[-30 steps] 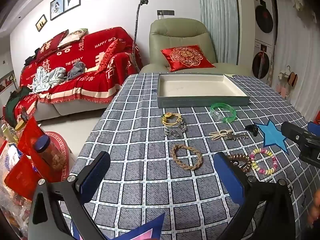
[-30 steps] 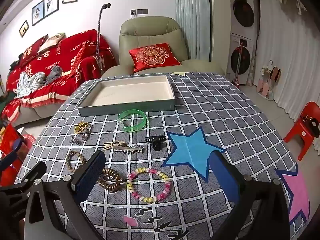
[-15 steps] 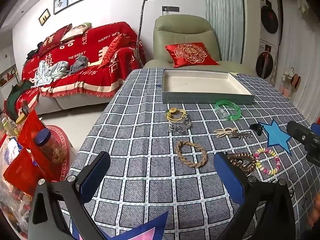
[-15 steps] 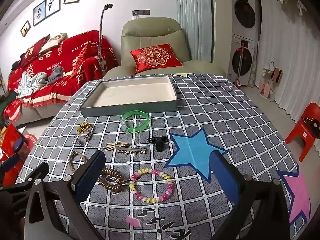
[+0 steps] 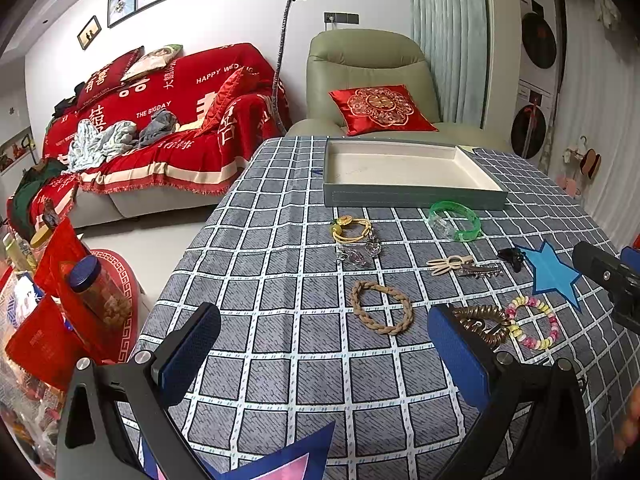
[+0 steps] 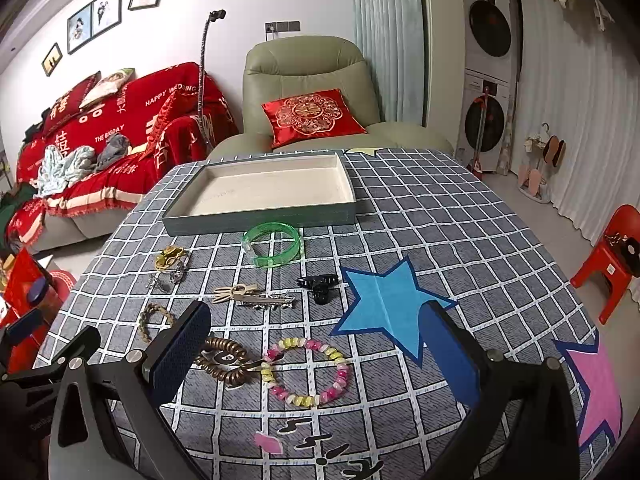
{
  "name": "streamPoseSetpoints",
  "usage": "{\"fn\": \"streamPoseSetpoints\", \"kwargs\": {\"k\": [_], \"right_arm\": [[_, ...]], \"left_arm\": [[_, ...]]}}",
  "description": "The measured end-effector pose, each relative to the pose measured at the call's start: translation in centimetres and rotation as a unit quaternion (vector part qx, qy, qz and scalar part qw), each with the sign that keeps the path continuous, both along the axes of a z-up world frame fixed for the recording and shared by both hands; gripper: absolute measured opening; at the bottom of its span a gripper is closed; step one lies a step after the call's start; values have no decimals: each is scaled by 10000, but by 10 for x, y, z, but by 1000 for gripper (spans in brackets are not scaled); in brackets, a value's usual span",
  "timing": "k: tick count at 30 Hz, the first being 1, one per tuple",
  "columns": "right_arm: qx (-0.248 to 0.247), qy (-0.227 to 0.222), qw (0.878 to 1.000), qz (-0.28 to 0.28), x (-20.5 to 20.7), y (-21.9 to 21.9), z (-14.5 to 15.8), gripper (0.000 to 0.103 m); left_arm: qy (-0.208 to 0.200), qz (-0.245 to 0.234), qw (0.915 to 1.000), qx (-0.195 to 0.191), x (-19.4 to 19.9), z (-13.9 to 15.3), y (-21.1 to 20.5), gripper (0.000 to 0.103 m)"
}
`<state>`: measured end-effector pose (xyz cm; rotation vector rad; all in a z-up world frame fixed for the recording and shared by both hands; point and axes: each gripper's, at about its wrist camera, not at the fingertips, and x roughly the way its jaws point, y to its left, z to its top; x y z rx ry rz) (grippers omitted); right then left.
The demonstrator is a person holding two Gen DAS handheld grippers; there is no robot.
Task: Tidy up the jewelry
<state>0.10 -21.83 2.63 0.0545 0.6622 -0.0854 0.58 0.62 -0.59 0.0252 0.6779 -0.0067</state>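
An empty grey tray (image 5: 412, 199) (image 6: 260, 222) stands at the far side of the checked table. Jewelry lies in front of it: a green bangle (image 5: 455, 219) (image 6: 273, 243), a yellow cord bracelet (image 5: 350, 230), a braided brown bracelet (image 5: 381, 306), a brown coil band (image 6: 224, 362), a pink and yellow bead bracelet (image 6: 307, 372), hair clips (image 6: 254, 297) and a black claw clip (image 6: 319, 285). My left gripper (image 5: 324, 354) is open and empty above the near table edge. My right gripper (image 6: 314, 356) is open and empty, with the bead bracelet between its fingers' lines.
Blue star stickers (image 6: 384, 306) and a pink star (image 6: 598, 392) lie on the cloth. A red sofa (image 5: 160, 120) and a green armchair (image 6: 312, 96) stand behind the table. Jars and red bags (image 5: 60, 304) sit on the floor at left. A red stool (image 6: 612, 252) is at right.
Both grippers have drifted slightly, the views shifting a little toward the table. Both stay open and empty. The jewelry has not moved.
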Motion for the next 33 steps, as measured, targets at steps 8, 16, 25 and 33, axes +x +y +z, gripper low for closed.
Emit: {"fn": "streamPoseSetpoints", "kwargs": {"k": [8,16,25,33], "right_arm": [[8,-12,10000,10,0,1,0,103],[27,-30,10000,39,-1,1,2,103],[47,-54,10000,51,-1,1,2,103],[54,-69,9999,64,0,0,4,103]], "left_arm": [[-6,2,10000,-12,0,1,0,103],[-11,8,10000,-18,0,2,1,103],[-15,-1,10000,-26,0,3,2,103],[-18,5,10000,-27,0,2,1,103]]}}
